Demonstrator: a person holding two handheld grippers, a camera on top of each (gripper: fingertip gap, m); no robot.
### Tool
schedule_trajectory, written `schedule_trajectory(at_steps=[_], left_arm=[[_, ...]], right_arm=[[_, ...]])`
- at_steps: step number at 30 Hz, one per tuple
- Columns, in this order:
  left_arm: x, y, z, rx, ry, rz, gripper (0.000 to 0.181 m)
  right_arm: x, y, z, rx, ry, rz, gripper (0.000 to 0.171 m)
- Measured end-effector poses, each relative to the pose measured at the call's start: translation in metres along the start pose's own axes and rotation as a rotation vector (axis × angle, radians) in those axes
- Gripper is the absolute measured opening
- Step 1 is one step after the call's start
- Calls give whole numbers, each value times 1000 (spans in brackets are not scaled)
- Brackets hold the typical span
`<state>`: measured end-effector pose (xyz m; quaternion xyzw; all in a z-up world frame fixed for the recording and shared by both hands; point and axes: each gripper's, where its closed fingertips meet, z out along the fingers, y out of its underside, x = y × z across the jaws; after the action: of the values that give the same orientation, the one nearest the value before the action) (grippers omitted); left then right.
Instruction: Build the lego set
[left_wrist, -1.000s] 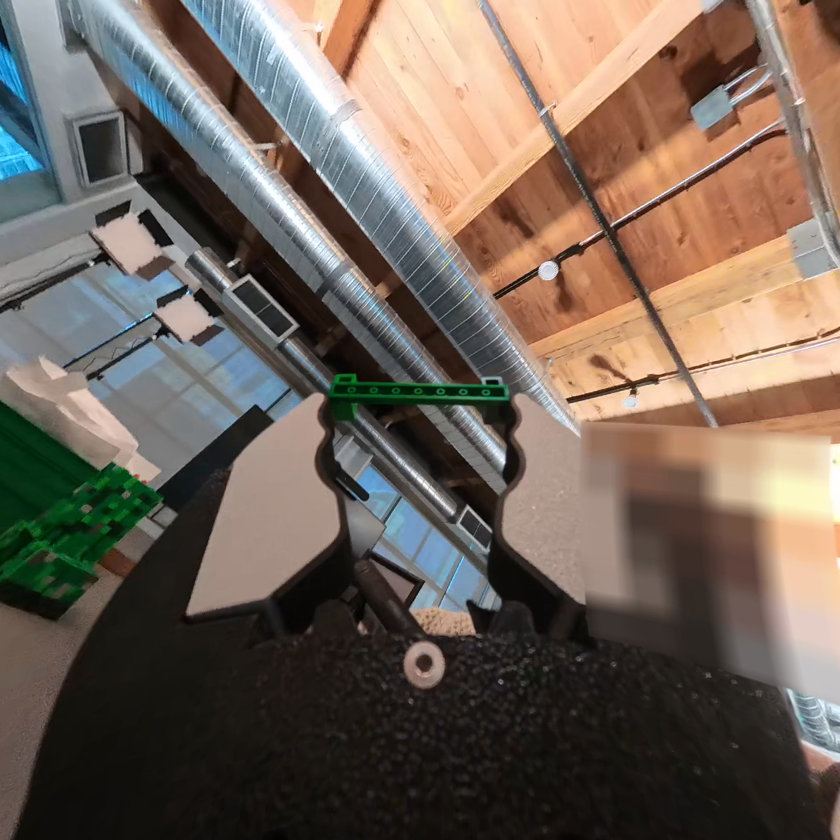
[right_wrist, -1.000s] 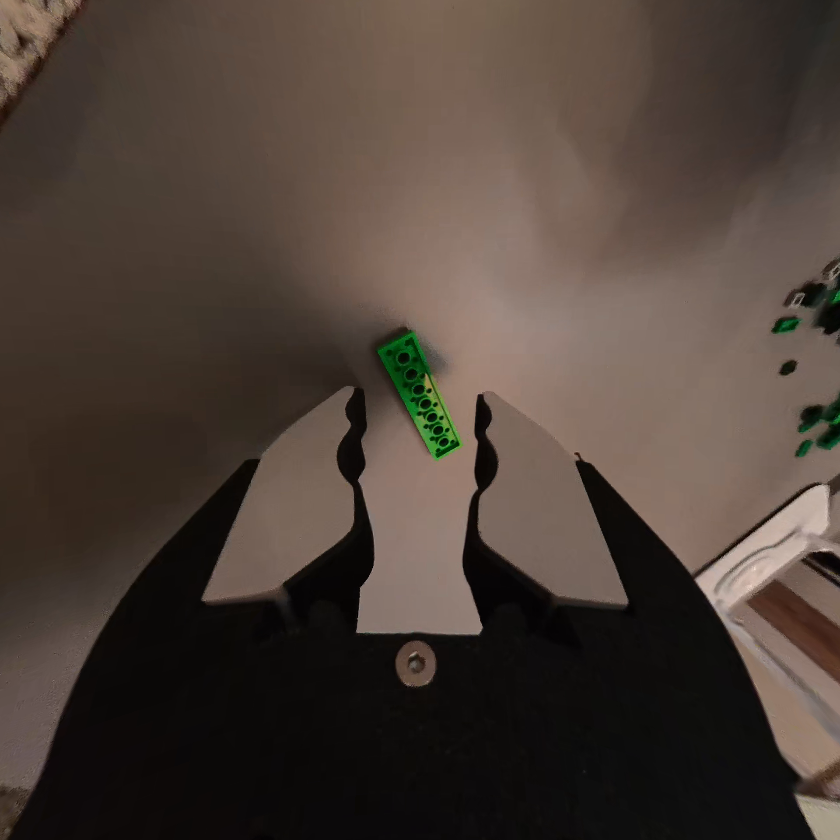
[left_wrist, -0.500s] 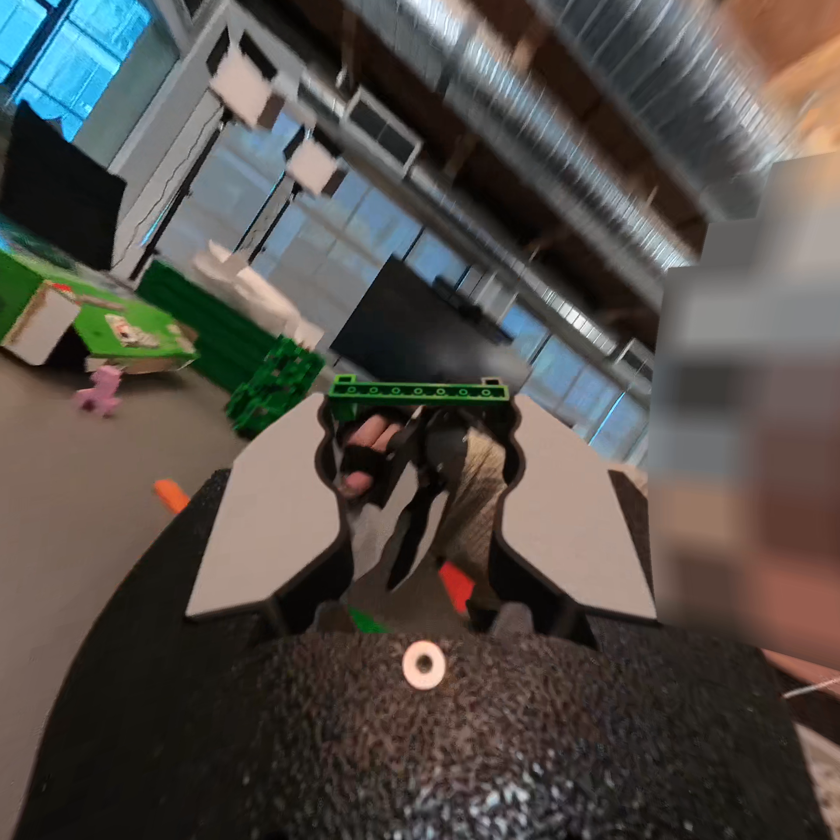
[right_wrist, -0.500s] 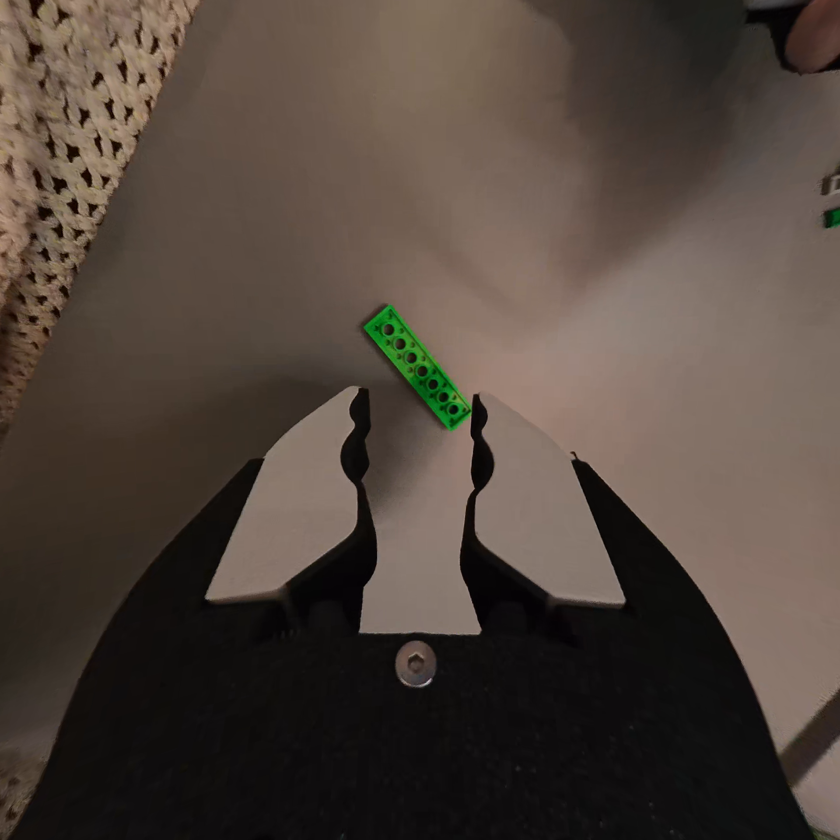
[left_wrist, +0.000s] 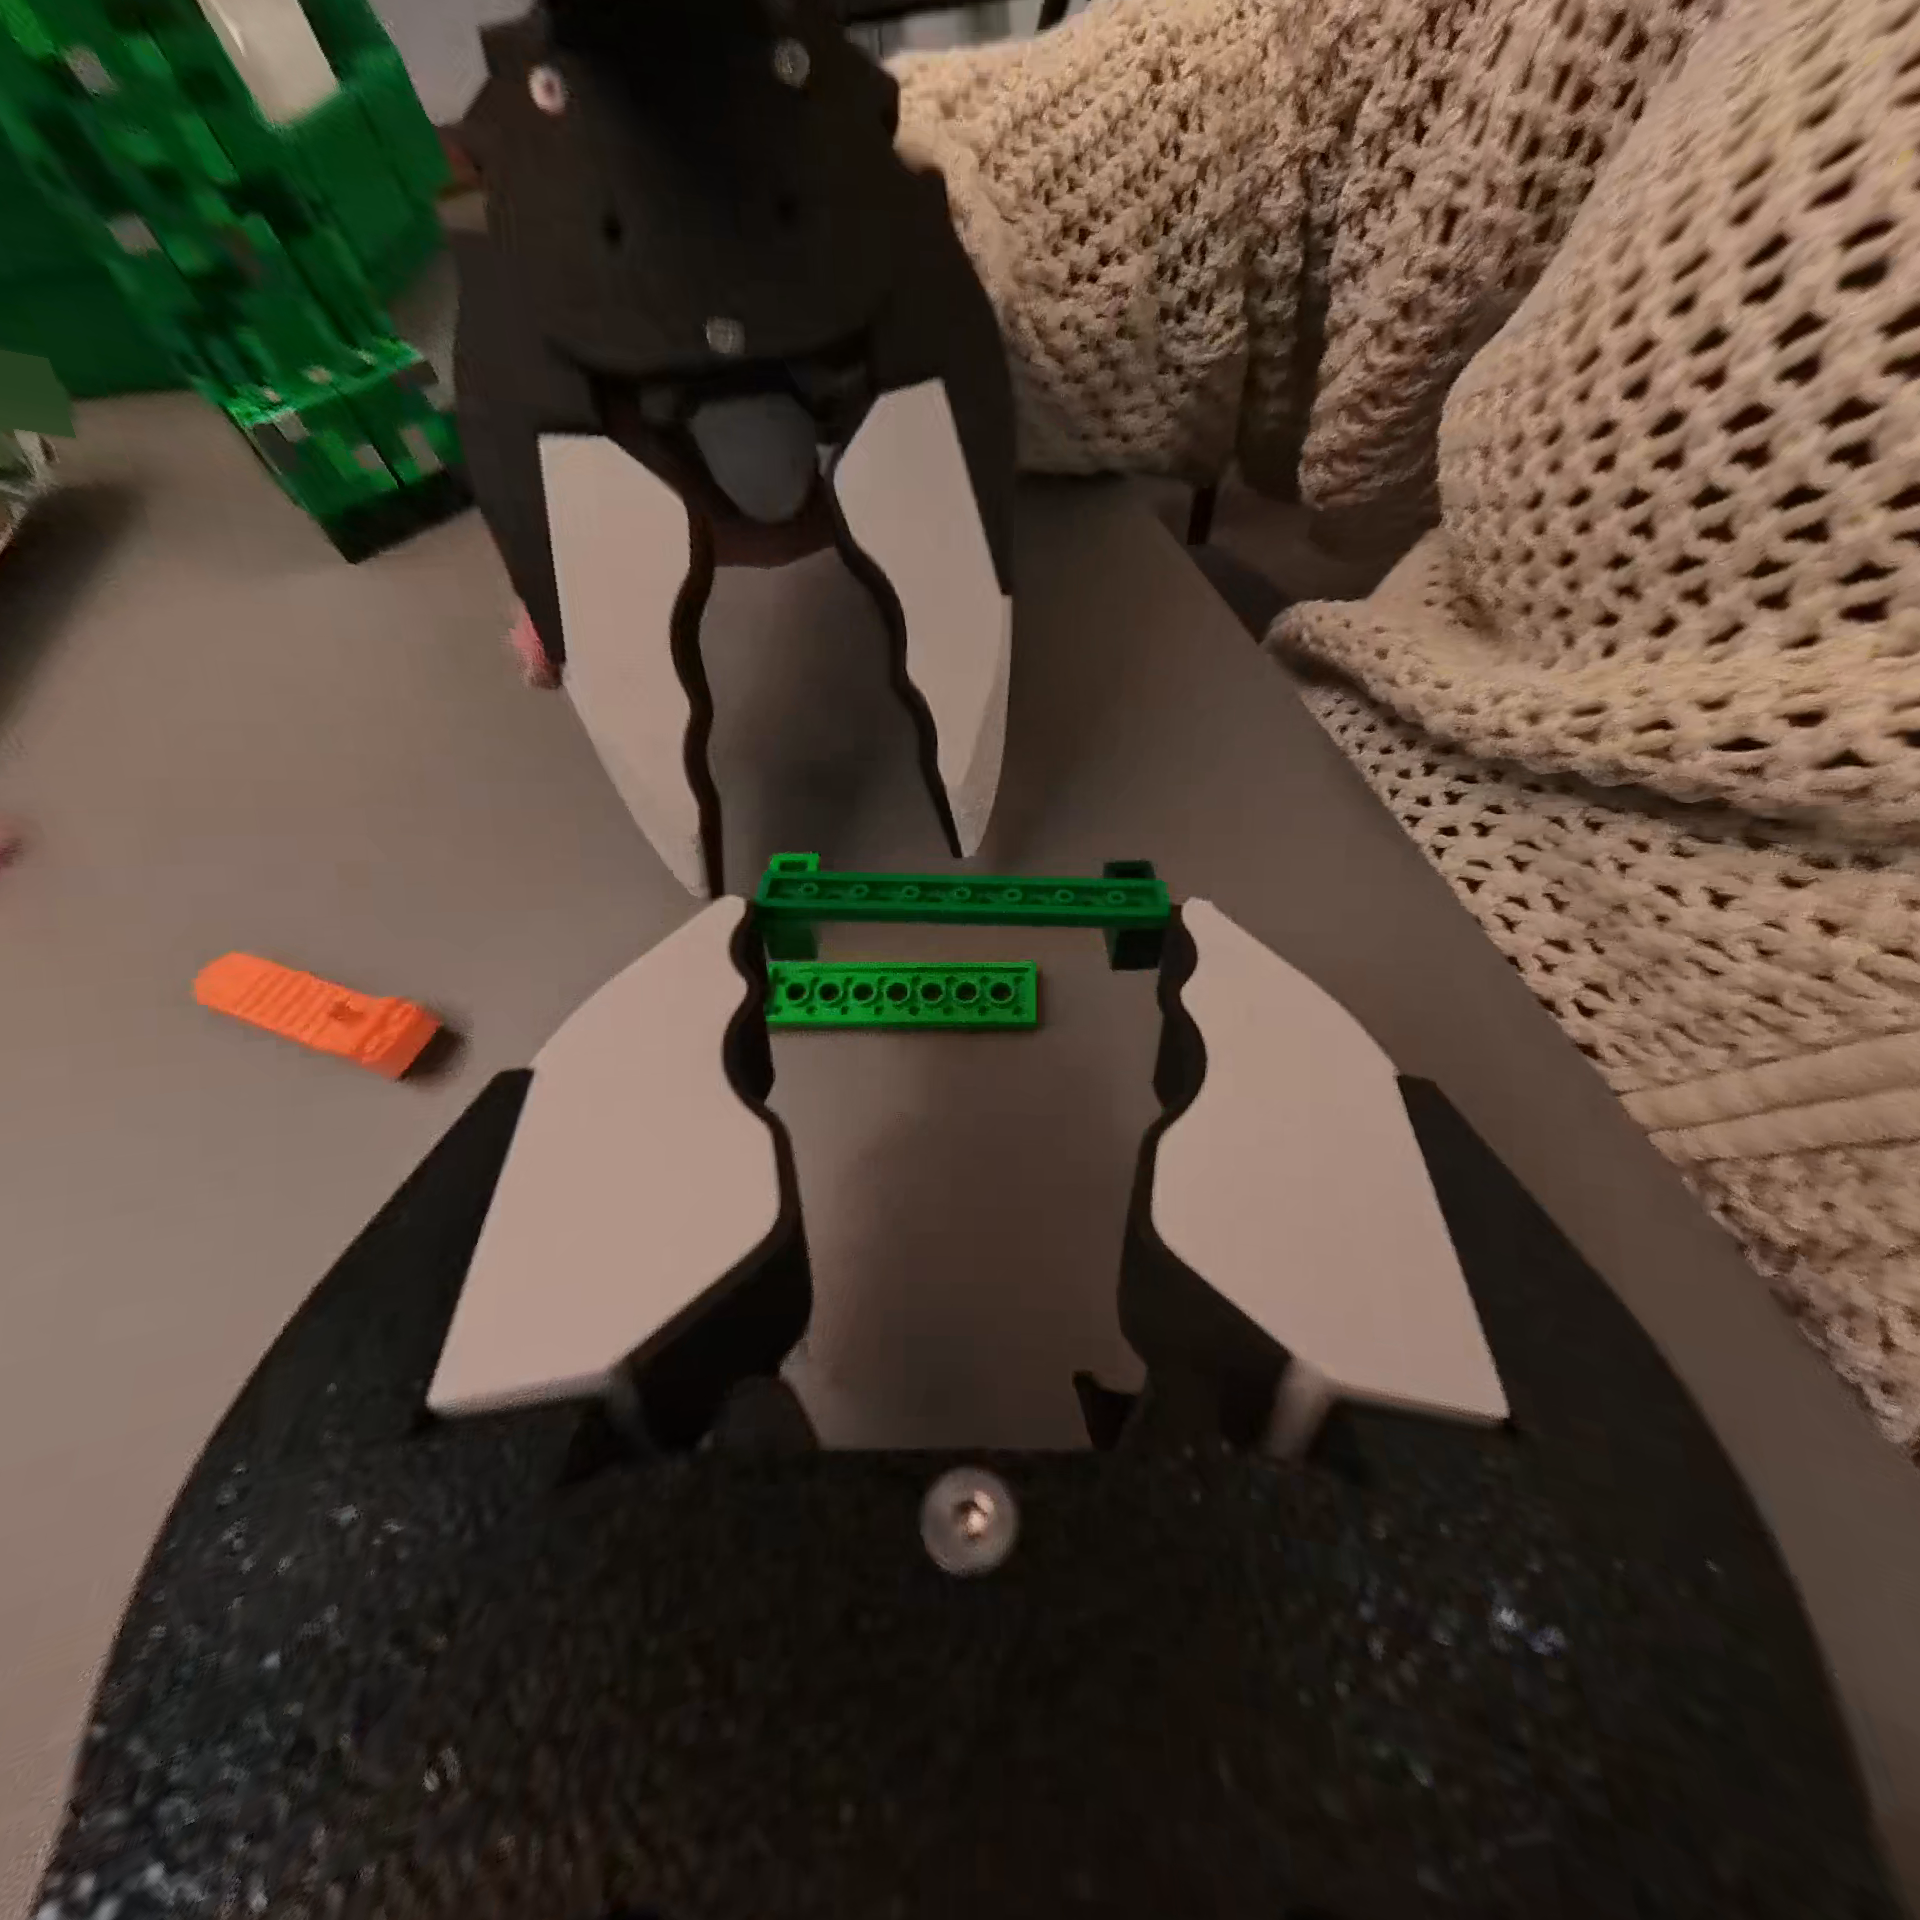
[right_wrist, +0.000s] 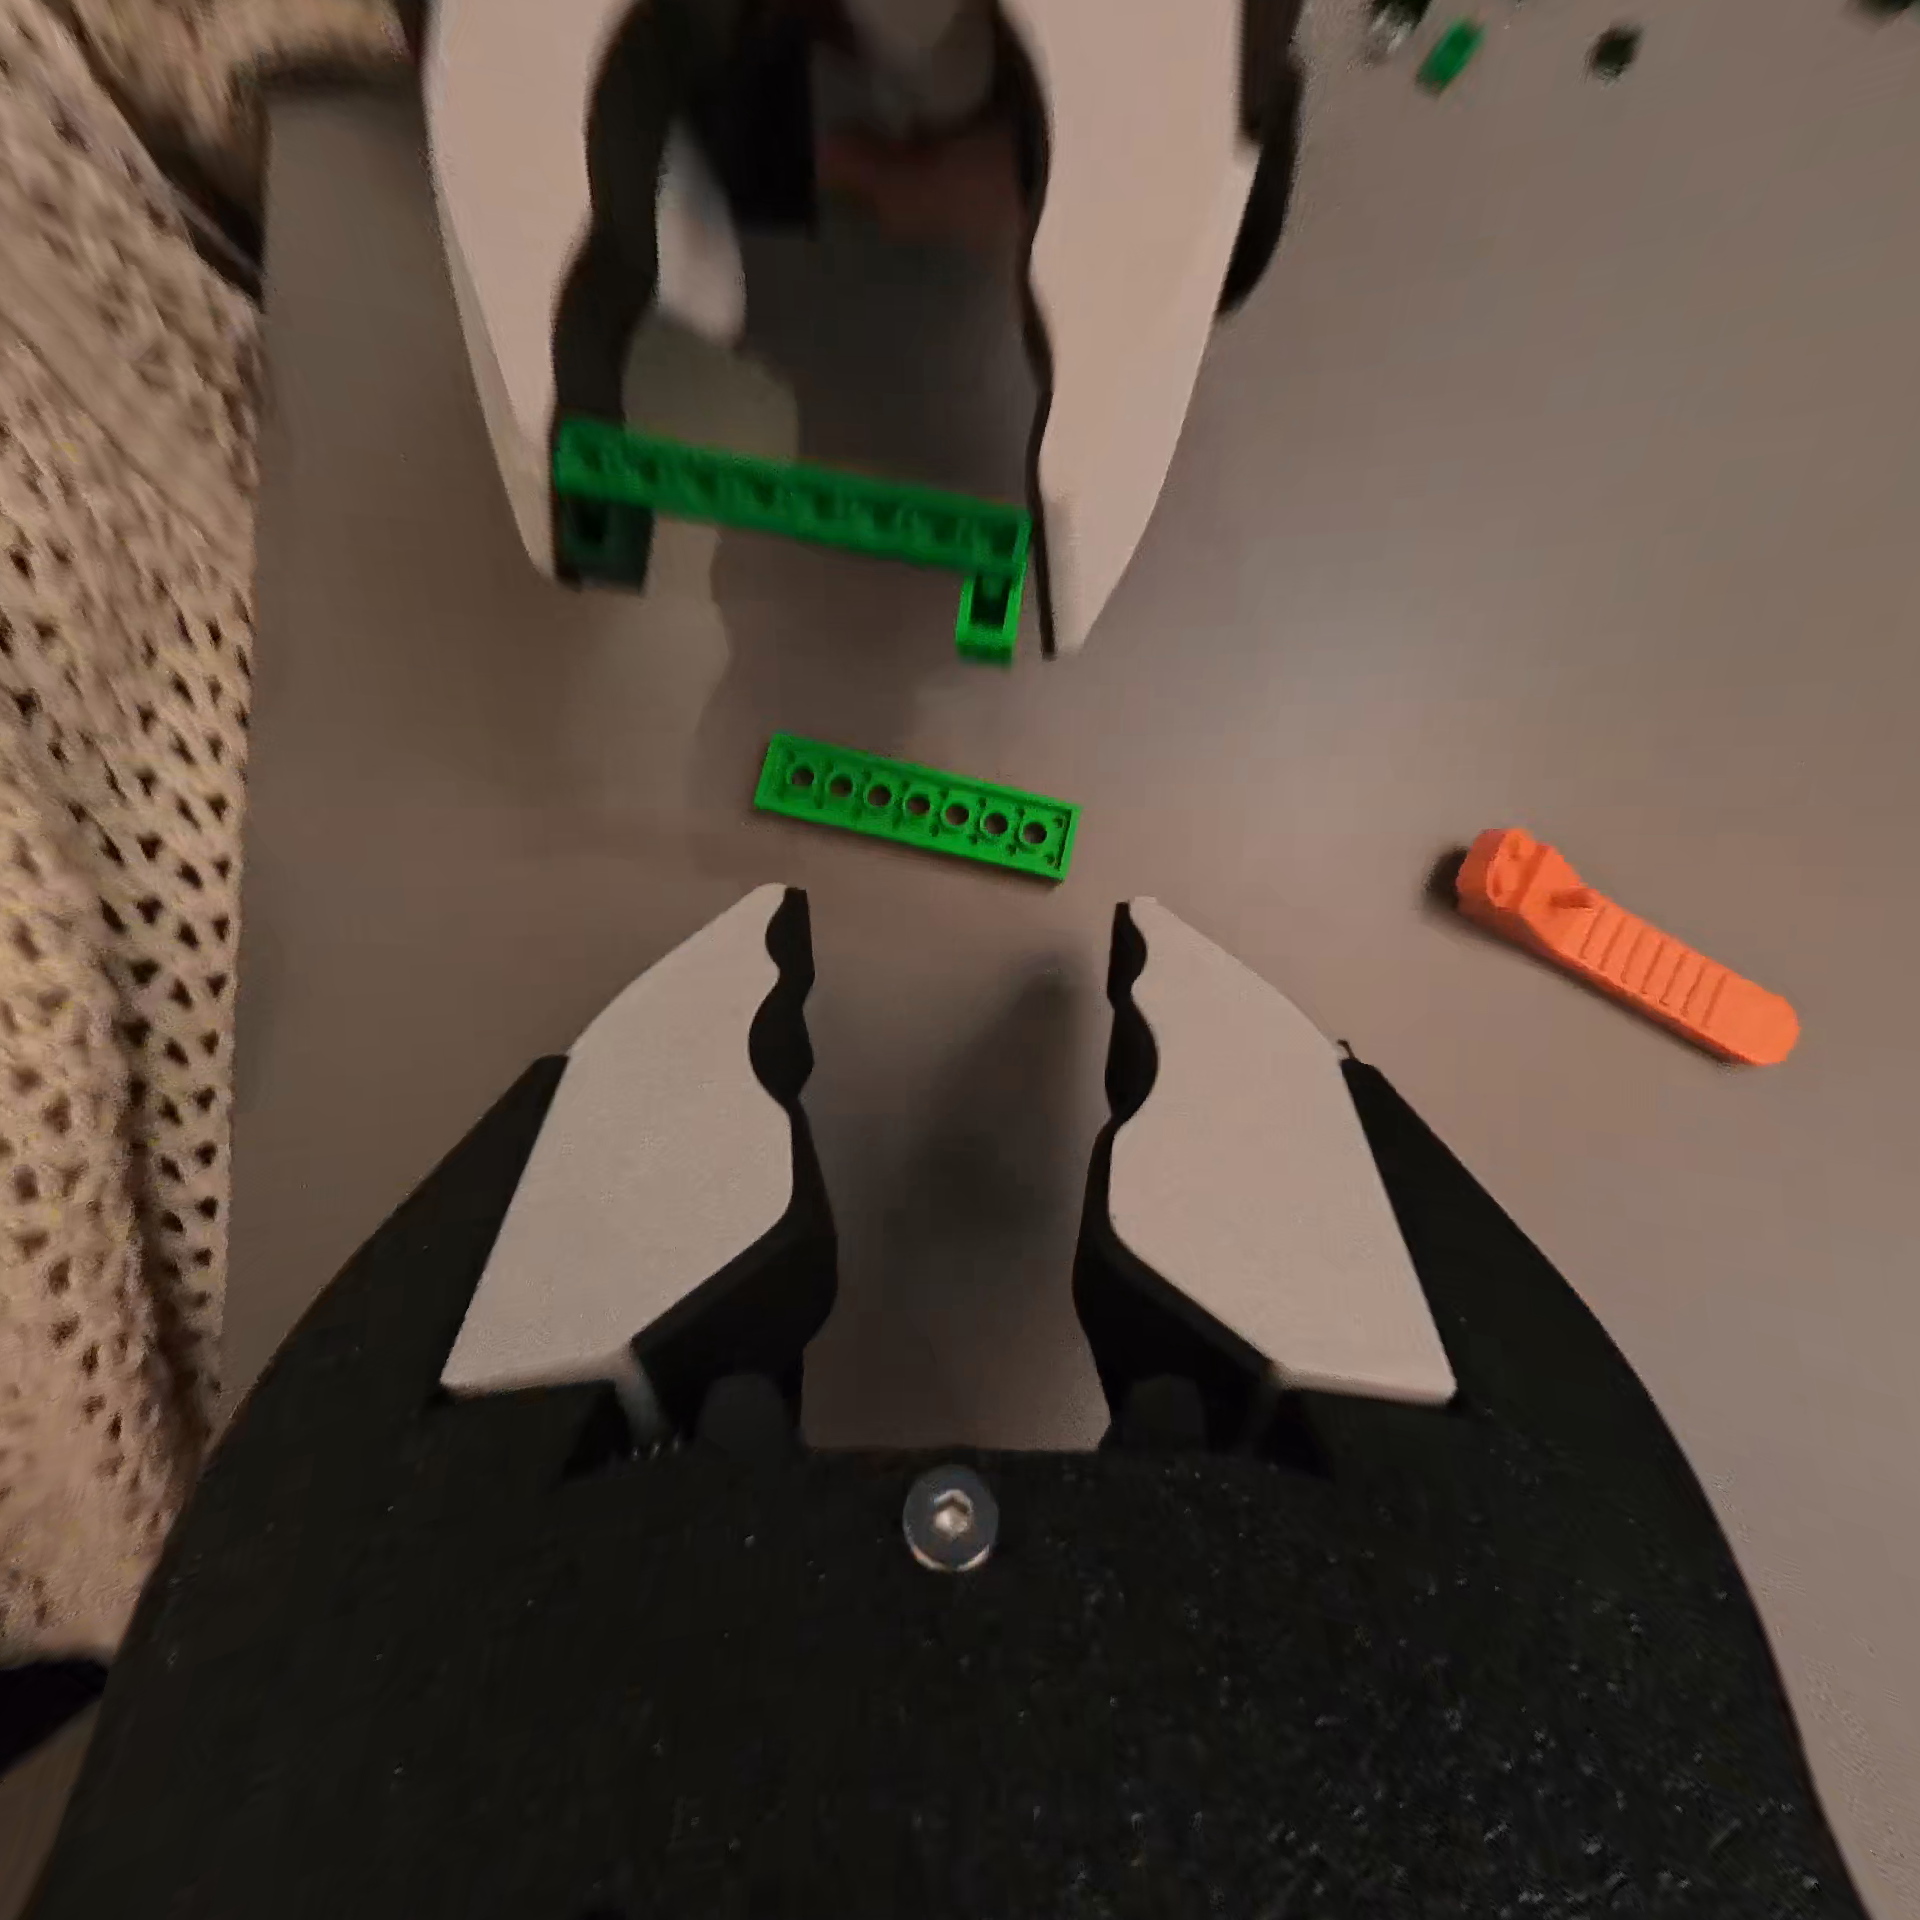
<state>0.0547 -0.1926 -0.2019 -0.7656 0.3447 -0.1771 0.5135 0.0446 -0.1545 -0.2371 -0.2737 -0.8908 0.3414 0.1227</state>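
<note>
My left gripper (left_wrist: 961, 920) is shut on a green lego assembly (left_wrist: 961, 896), a long plate with a small brick under each end. It holds the assembly just above the grey table (left_wrist: 312, 779). A loose green plate (left_wrist: 902, 995) with a row of holes lies flat on the table right beneath it. My right gripper (right_wrist: 956, 902) is open and empty, its tips just short of the loose plate (right_wrist: 914, 805). The two grippers face each other. The left gripper (right_wrist: 821, 587) and the assembly (right_wrist: 790, 499) show at the top of the right wrist view.
An orange brick separator (left_wrist: 312, 1013) (right_wrist: 1621, 956) lies on the table beside the plate. A tall green lego structure (left_wrist: 208, 260) stands at the back. A person's beige knitted sweater (left_wrist: 1558, 520) (right_wrist: 104, 727) borders the table edge. Small green pieces (right_wrist: 1444, 52) lie farther off. One gripper's finger ends stand about 6 cm off the other's. From the right gripper's tips to the orange brick separator (left_wrist: 312, 1013) is close to 10 cm. The right camera catches it too, in the right wrist view (right_wrist: 1617, 937).
My left gripper swung down from pointing at the ceiling to the table, still holding the assembly, and now faces the right gripper. The loose plate now lies crosswise ahead of the right fingertips.
</note>
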Motion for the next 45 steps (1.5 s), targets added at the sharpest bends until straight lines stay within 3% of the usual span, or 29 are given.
schedule_trajectory(at_steps=[4,10,17,22,29,39,45], left_arm=[[-9,7,7,-56,4,-10,72],[-12,11,8,-44,23,-81,72],[-11,11,13,-41,15,-64,72],[-14,12,16,-42,-8,-46,72],[-14,16,16,-62,-16,-44,73],[-17,37,14,-169,-36,-98,86],[-3,38,5,-199,-28,-35,76]], right_arm=[[3,-12,-11,164,13,91,46],[11,-27,-17,279,128,-40,23],[14,-34,-5,256,153,-75,21],[16,-34,-3,252,160,-64,8],[17,-32,0,241,145,-36,8],[21,-10,12,127,147,59,8],[21,-7,16,66,158,67,8]])
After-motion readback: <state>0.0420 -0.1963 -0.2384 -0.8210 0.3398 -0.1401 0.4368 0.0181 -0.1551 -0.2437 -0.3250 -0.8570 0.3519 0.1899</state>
